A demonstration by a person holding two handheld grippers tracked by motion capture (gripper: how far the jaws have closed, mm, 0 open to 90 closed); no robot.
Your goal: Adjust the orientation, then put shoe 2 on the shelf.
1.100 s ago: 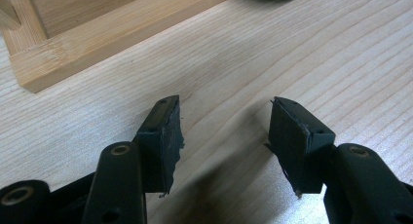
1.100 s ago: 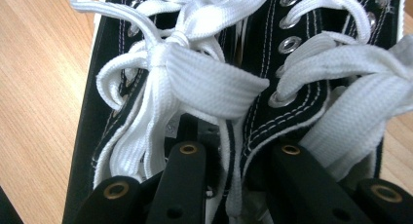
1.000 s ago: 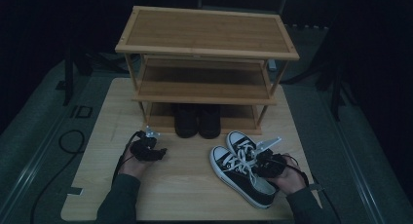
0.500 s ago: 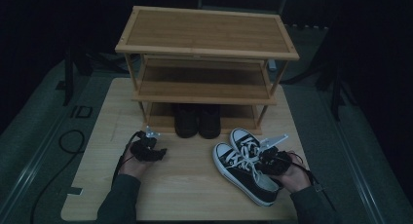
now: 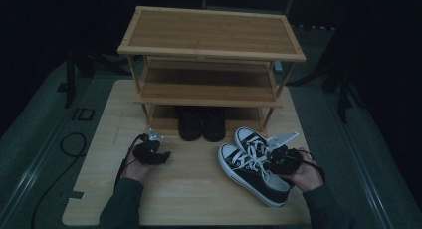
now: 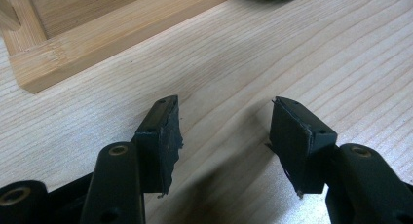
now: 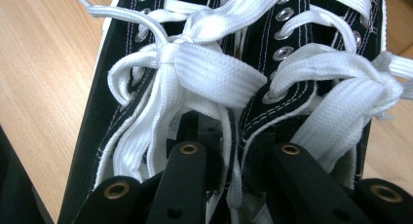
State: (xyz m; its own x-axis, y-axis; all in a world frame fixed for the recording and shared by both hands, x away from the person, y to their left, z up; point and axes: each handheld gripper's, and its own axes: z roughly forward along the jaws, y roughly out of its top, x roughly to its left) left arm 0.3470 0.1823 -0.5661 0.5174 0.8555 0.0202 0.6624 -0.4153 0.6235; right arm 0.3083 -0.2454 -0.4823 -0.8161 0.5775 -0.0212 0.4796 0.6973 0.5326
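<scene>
A pair of black sneakers with white laces and toe caps sits side by side at the table's front right, toes toward the shoe rack. My right gripper is shut on them. In the right gripper view its jaws reach into the two shoe openings and pinch the adjoining inner walls of the sneakers under the white laces; the right gripper has its tips hidden there. My left gripper rests low at the front left, and the left gripper is open with bare wood between its jaws.
A three-tier bamboo shoe rack stands at the back of the wooden table. A pair of dark boots sits on its bottom shelf. The rack's bottom frame lies just ahead of my left gripper.
My right gripper has risen a little with the sneakers, and they have shifted slightly toward the rack. The left gripper has stayed where it was.
</scene>
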